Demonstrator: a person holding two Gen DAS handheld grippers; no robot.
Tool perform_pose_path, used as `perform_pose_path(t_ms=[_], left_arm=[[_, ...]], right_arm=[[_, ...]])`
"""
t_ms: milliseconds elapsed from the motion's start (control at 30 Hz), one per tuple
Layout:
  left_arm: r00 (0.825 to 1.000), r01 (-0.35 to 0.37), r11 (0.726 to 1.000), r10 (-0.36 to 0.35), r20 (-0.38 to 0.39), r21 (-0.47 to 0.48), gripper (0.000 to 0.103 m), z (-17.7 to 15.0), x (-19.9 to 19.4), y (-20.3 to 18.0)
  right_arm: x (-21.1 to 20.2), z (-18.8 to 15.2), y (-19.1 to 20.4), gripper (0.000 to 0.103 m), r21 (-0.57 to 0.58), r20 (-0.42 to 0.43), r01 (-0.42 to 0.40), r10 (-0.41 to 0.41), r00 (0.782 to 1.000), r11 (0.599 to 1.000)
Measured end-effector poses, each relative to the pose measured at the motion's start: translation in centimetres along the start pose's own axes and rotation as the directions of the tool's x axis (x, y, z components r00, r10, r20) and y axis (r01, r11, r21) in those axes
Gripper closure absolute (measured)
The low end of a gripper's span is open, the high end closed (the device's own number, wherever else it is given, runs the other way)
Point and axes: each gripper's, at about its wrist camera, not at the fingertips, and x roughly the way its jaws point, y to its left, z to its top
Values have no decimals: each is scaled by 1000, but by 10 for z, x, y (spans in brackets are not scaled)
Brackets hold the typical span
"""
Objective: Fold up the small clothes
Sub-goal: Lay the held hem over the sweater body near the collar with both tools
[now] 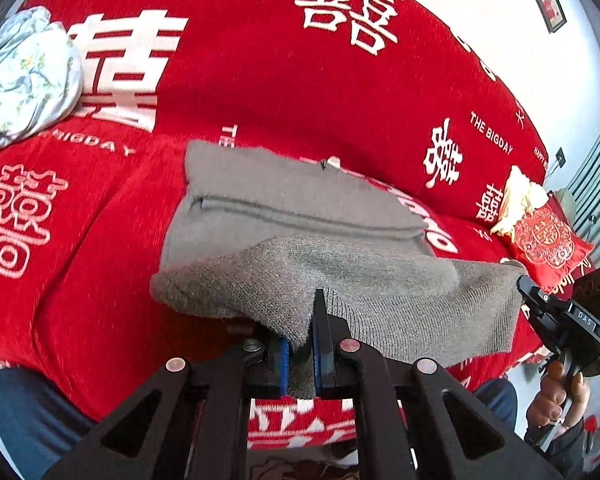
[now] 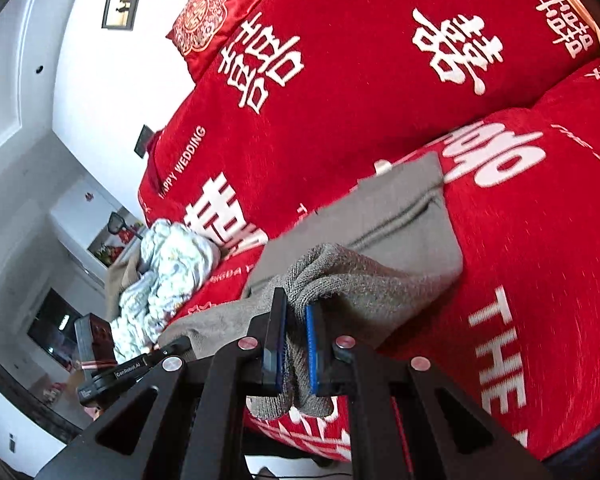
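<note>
A small grey knitted garment (image 1: 284,208) with a zipped pocket lies on the red bed cover (image 1: 240,80). My left gripper (image 1: 300,344) is shut on its near hem and holds that edge lifted above the bed. My right gripper (image 2: 296,344) is shut on the other end of the same hem (image 2: 340,272), bunched between the blue pads. The right gripper also shows at the right edge of the left wrist view (image 1: 560,316). The far part of the garment (image 2: 400,216) lies flat.
A crumpled pale floral cloth (image 1: 24,76) lies at the bed's left, also in the right wrist view (image 2: 168,276). A red embroidered cushion (image 1: 544,240) sits at the right. The bed's near edge is just below the grippers. White wall with framed pictures (image 2: 122,4) behind.
</note>
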Motion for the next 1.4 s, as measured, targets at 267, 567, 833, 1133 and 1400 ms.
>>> perform_pose_path(t_ms=[267, 567, 833, 1133, 1400], left_arm=[[998, -57, 998, 57, -5, 18, 94, 29, 23, -9], [992, -125, 991, 126, -32, 41, 94, 48, 56, -12], [991, -127, 992, 128, -51, 22, 94, 62, 73, -2], [992, -119, 992, 120, -44, 28, 94, 86, 83, -5], [991, -122, 992, 123, -45, 36, 94, 111, 94, -8]], right_arm=[[22, 28, -5, 94, 7, 11, 25, -25, 1000, 1000], [58, 55, -16, 94, 20, -11, 69, -69, 998, 997], [77, 68, -18, 94, 30, -16, 95, -94, 995, 995], [91, 83, -23, 94, 50, -10, 113, -113, 994, 992], [104, 100, -27, 94, 68, -5, 120, -120, 993, 990]])
